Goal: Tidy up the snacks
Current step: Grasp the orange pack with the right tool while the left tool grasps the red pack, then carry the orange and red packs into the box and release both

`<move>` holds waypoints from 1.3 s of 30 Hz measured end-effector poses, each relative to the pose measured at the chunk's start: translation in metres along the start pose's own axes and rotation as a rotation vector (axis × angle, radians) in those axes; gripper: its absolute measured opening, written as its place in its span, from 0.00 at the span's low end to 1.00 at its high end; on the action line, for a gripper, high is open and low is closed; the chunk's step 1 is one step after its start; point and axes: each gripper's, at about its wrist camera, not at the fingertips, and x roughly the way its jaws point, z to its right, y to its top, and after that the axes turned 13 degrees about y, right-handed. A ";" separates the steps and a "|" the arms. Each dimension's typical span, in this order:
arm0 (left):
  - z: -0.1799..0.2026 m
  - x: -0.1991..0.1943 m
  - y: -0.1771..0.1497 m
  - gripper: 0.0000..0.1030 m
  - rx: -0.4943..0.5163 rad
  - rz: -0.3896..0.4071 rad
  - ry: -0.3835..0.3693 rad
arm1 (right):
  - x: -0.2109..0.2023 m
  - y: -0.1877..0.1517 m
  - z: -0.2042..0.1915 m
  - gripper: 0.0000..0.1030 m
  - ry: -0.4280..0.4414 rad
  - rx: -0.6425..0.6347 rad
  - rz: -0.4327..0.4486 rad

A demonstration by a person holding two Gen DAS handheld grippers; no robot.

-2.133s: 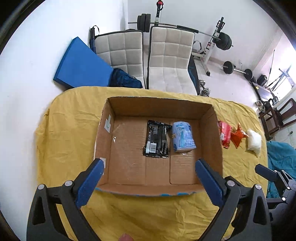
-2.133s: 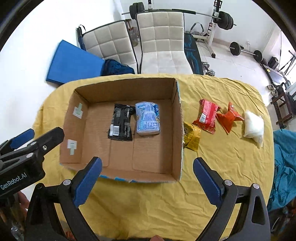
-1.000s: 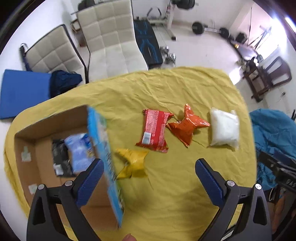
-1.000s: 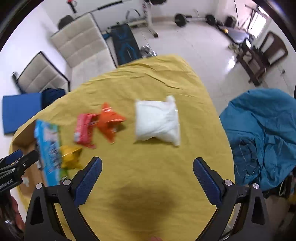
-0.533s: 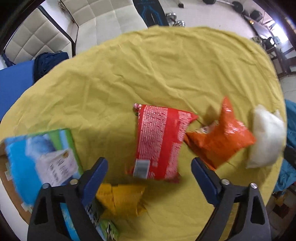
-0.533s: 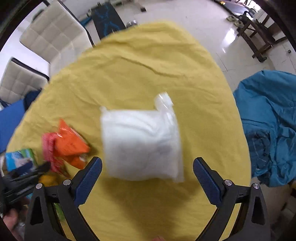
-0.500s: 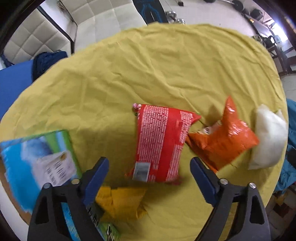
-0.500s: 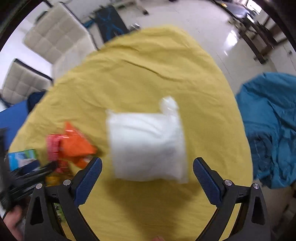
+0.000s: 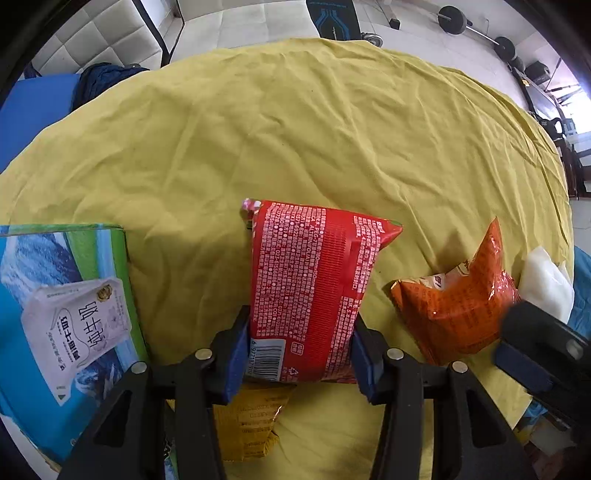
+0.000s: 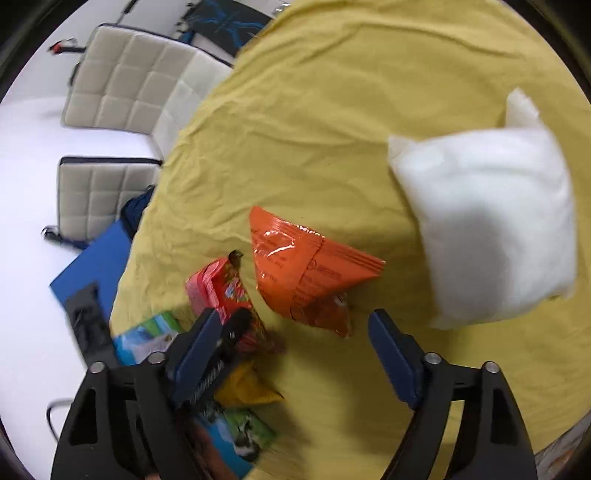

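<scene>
My left gripper [image 9: 299, 350] is shut on the near end of a red snack packet [image 9: 314, 280], which lies on the yellow cloth [image 9: 295, 129]. A yellow packet [image 9: 251, 424] sits just below it. To the right lie an orange packet [image 9: 458, 306] and a white bag [image 9: 546, 284]. In the right wrist view my right gripper [image 10: 295, 343] is open above the cloth, with the orange packet [image 10: 306, 273] just ahead between its fingers. The white bag [image 10: 491, 229] lies to its right, the red packet [image 10: 225, 291] and the left gripper to its left.
The printed blue-green outer wall of the cardboard box [image 9: 62, 325] stands at the left. Two padded white chairs [image 10: 122, 92] and a blue mat [image 10: 96, 266] are beyond the table's far edge. Gym weights [image 9: 454, 22] lie on the floor.
My left gripper went down to the red packet and shut on its near end. My right gripper swung left from over the white bag to the orange packet, still open.
</scene>
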 end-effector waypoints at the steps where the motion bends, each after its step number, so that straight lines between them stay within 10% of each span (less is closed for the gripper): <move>1: -0.001 0.000 0.000 0.44 -0.001 -0.002 0.000 | 0.004 0.003 0.001 0.72 -0.002 0.013 0.001; 9: 0.000 0.003 -0.003 0.44 0.019 0.005 0.004 | 0.042 0.014 -0.008 0.39 -0.116 -0.036 -0.053; 19: 0.004 0.007 -0.001 0.44 0.035 0.007 0.006 | 0.063 0.018 -0.051 0.42 -0.498 -0.483 -0.224; 22: 0.005 0.009 0.002 0.45 0.023 0.004 0.003 | 0.055 0.016 -0.055 0.66 -0.465 -0.441 -0.139; 26: 0.007 0.014 0.007 0.45 0.013 0.003 0.004 | 0.048 0.010 -0.042 0.68 -0.325 -0.275 -0.039; 32: 0.015 0.020 0.013 0.45 0.020 0.010 0.029 | 0.057 0.009 -0.023 0.38 -0.299 -0.197 0.044; 39: 0.027 0.010 0.004 0.42 0.017 0.065 0.038 | 0.063 -0.009 -0.032 0.33 -0.352 -0.288 0.023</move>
